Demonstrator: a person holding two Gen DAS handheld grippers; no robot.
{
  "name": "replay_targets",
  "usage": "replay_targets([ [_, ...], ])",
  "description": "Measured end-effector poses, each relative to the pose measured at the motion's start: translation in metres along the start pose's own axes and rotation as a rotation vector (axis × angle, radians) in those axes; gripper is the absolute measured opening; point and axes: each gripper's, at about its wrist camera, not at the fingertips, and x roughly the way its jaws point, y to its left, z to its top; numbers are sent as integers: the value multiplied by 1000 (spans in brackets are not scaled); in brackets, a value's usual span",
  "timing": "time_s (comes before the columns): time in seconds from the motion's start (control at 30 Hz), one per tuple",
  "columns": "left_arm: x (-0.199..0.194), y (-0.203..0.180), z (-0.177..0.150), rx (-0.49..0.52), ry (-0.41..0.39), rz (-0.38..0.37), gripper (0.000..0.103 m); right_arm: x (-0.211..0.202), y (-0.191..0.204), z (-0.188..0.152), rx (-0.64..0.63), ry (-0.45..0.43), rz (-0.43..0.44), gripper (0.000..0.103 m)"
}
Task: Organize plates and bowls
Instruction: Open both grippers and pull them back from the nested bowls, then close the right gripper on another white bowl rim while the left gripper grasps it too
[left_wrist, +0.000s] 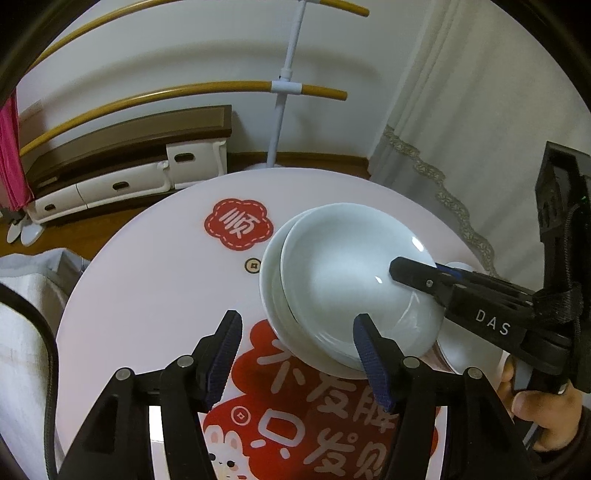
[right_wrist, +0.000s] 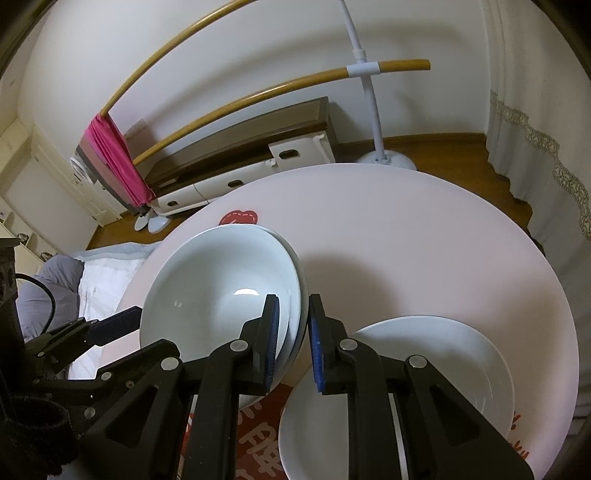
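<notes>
Your right gripper (right_wrist: 291, 343) has its fingers clamped on the near rim of the top bowl (right_wrist: 218, 291), one finger inside the bowl and one outside it. That bowl sits nested, slightly off-centre, in a second bowl (left_wrist: 269, 280) on the round worktop (right_wrist: 424, 243), towards its left half in the right wrist view. Just beside the bowls, under your right gripper, lies a white plate (right_wrist: 443, 354).

Your left gripper (left_wrist: 297, 362) has its fingers apart, with nothing pressed between them; the right finger (left_wrist: 373, 365) stands at the stack's near edge, and whether it touches the rim is not clear.

These bowls look like glazed ceramic: stiff, fairly heavy for a pinch grip, smooth and slippery, and likely to chip or crack if knocked against each other or the plate. The rim is the only place thin enough for your fingers, so keep hold there, deep enough that the pads sit on the wall and not just the lip. Held by one edge, the bowl will probably want to tip away from you, so a slow, level lift seems wise. The lower bowl may drag or rattle as the top one shifts.
</notes>
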Motion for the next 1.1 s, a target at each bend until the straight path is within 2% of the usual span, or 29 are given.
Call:
replay_targets([
  [0.5, -9, 2, 0, -29, -4, 33, 59, -1, 10, -2, 22, 7, -22, 22],
  [0.57, -16, 0, -3, -28, -18, 38, 59, -2, 8, -2, 30, 7, -7, 26],
  [0.63, -25, -2, -5, -30, -32, 33, 59, -8, 7, -3, 44, 1, 17, 41],
  [0.7, -34, -4, -9, -26, -48, 35, 59, -16, 7, -5, 43, -12, 38, 48],
  [0.83, -57, -12, -17, -26, -83, 47, 59, -37, 14, -9, 23, -46, 50, 50],
  [0.97, -82, -22, -30, -26, -121, 55, 70, -67, 18, -18, 6, -86, 39, 55],
  [1.1, -99, -39, -44, -19, -114, 36, 70, -97, 16, -30, -10, -114, 20, 60],
])
